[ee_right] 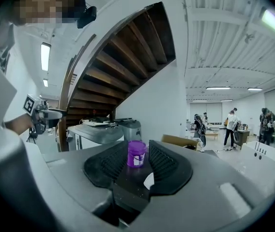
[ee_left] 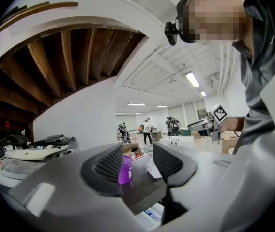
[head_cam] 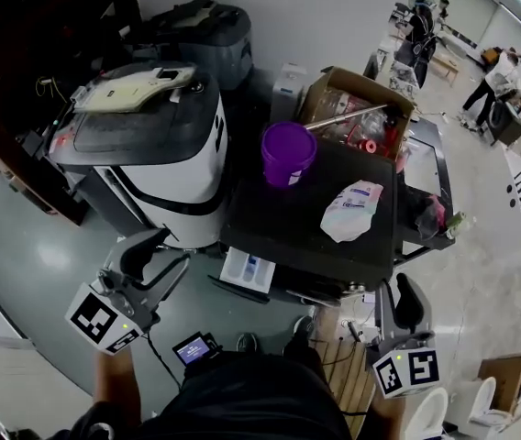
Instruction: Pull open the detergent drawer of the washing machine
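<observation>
The washing machine point(head_cam: 270, 211) has a black top and stands in the middle of the head view. Its detergent drawer point(head_cam: 247, 269) sticks out of the front at the near left corner, showing white and blue compartments; the left gripper view catches it low down point(ee_left: 152, 212). My left gripper point(head_cam: 161, 257) point(ee_left: 136, 166) hangs left of the drawer, apart from it, jaws slightly apart with nothing between them. My right gripper point(head_cam: 409, 299) point(ee_right: 137, 166) is off the machine's near right corner, open and holding nothing. A purple cup point(head_cam: 288, 152) point(ee_right: 136, 153) and a white bag point(head_cam: 352, 209) lie on the machine's top.
A grey and white machine point(head_cam: 150, 145) stands close on the left of the washer. An open cardboard box point(head_cam: 361, 99) with clutter is behind it. A wooden pallet point(head_cam: 348, 379) lies by my feet. A small screen on a cable point(head_cam: 194, 346) hangs below. People stand far right point(head_cam: 499, 81).
</observation>
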`<state>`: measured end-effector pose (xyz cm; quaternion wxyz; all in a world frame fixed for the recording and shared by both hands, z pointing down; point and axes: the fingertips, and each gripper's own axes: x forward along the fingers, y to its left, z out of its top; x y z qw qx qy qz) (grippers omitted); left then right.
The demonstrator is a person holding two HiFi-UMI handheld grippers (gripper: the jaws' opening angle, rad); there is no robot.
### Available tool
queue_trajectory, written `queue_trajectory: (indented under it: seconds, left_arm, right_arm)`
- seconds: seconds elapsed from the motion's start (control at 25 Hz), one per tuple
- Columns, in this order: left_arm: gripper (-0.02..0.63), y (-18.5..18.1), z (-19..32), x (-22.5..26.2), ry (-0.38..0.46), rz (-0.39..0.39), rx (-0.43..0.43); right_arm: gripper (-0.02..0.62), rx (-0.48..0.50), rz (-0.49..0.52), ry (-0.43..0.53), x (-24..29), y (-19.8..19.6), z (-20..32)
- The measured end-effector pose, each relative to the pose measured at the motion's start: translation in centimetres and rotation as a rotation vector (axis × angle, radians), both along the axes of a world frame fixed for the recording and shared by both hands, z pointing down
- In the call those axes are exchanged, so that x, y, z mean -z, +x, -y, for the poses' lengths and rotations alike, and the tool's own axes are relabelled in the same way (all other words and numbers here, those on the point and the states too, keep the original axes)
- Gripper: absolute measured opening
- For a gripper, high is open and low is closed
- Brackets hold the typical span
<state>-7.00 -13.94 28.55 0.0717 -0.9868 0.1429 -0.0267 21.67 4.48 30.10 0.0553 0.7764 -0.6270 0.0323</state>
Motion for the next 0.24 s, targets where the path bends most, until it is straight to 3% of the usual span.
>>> queue_trajectory:
  seconds: [0.24]
  left_arm:
    - [0.204,1.4,0.1,-0.2,0.005,0.007,-0.021]
  right_arm:
    - [0.117,-0.019,0.003,-0.008,-0.2,0.8,-0.3]
